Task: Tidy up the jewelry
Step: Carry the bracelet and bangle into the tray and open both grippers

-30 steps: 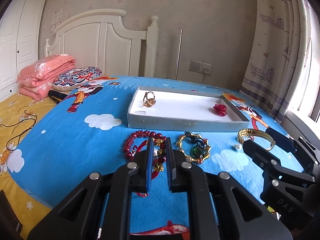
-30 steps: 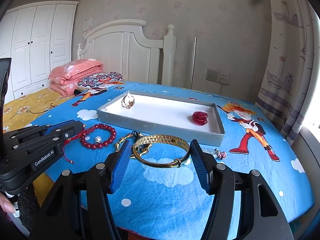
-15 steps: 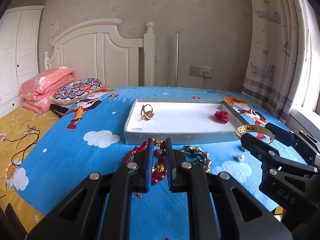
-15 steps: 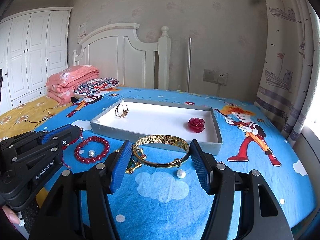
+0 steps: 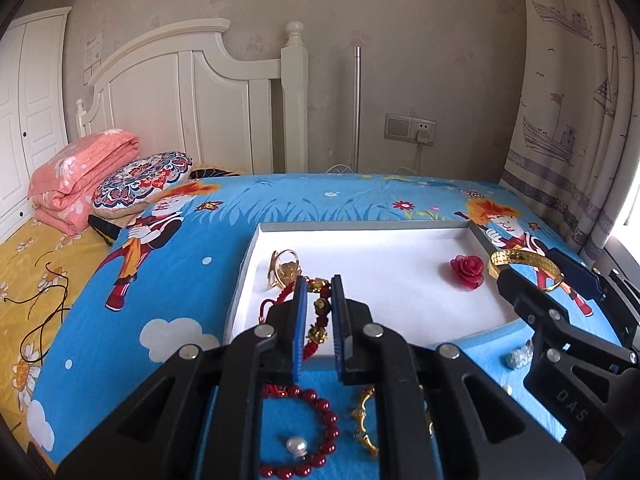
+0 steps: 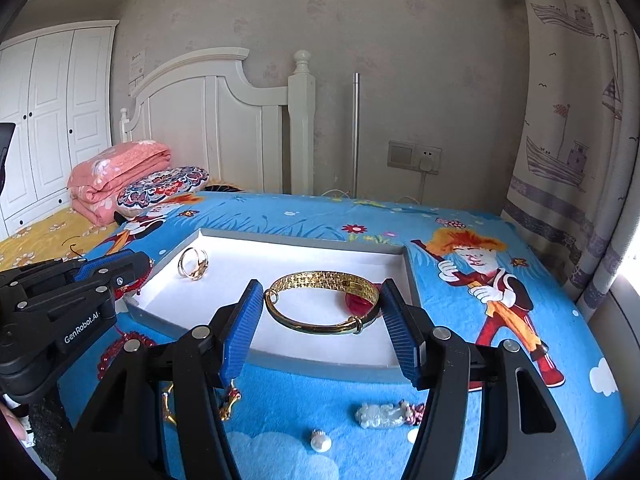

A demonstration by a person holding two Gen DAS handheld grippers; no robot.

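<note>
In the left wrist view, the left gripper (image 5: 318,316) is pressed together on a red cord bracelet (image 5: 318,308) strung with gold beads, which hangs between the pads just over the near left part of the white tray (image 5: 400,236) on the bed (image 5: 192,280). A gold ring (image 5: 283,270) and a red rose (image 5: 467,271) already lie in the tray, while a red bead bracelet (image 5: 308,436) with a pearl and a gold chain piece (image 5: 364,424) lie on the blue sheet below the gripper. The step in hand looks like carrying jewelry to the tray; the next move calls for lowering over bare tray floor clear of the ring, then parting the pads. The gripper tilts downward toward the tray. In the right wrist view, the right gripper (image 6: 322,320) pinches a gold bangle (image 6: 322,306) across its width, held flat above the tray and hiding part of the rose. It too angles down, and needs a spot beside the rose before release. A pearl (image 6: 321,445) and a pale pendant (image 6: 380,415) wait on the sheet, so the task seems about half done.
</note>
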